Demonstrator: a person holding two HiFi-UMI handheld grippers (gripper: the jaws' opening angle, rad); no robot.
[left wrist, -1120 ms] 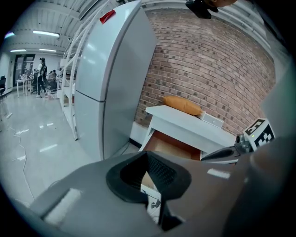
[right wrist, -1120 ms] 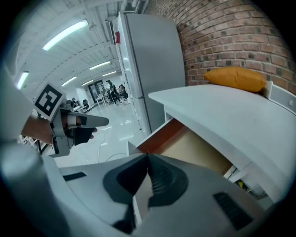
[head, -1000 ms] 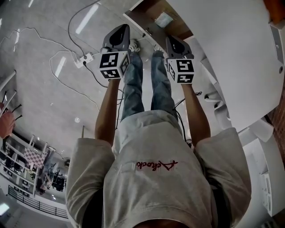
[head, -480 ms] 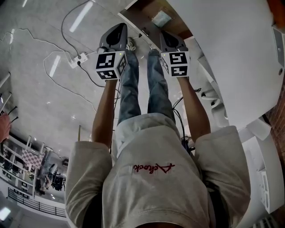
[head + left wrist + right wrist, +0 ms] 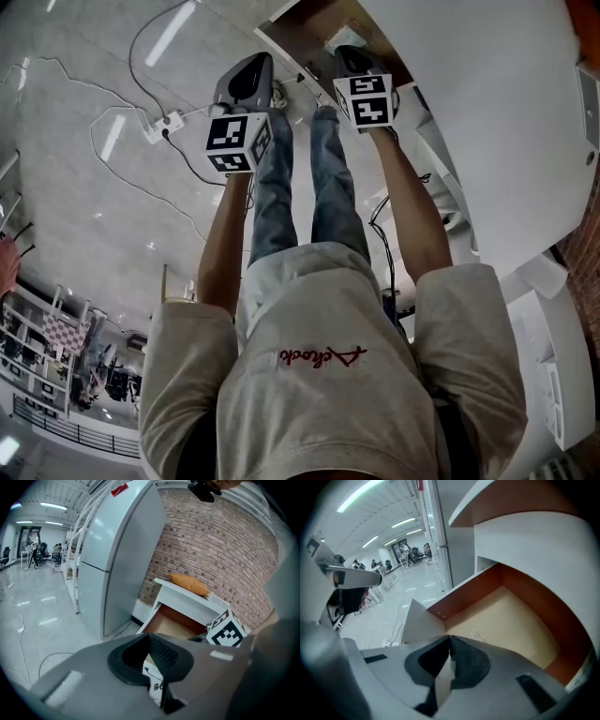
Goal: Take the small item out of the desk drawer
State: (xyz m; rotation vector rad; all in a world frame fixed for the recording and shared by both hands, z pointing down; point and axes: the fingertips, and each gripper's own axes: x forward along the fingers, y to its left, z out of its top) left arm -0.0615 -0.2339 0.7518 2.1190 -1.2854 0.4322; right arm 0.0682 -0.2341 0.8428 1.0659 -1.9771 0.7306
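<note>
While the left gripper [image 5: 263, 60] and right gripper [image 5: 343, 52] hang empty, a clear packet [image 5: 338, 37] lies in the open desk drawer [image 5: 305, 26].
Head view: right gripper above the drawer, left gripper beside it. Left gripper view: jaws together on nothing. Right gripper view: jaws together, packet [image 5: 477, 634] on the drawer [image 5: 513, 616] floor just beyond them.

Office-like hall: white desk [image 5: 487, 112], glossy floor [image 5: 28, 616], ceiling strip lights [image 5: 54, 506], brick wall [image 5: 220, 541]
</note>
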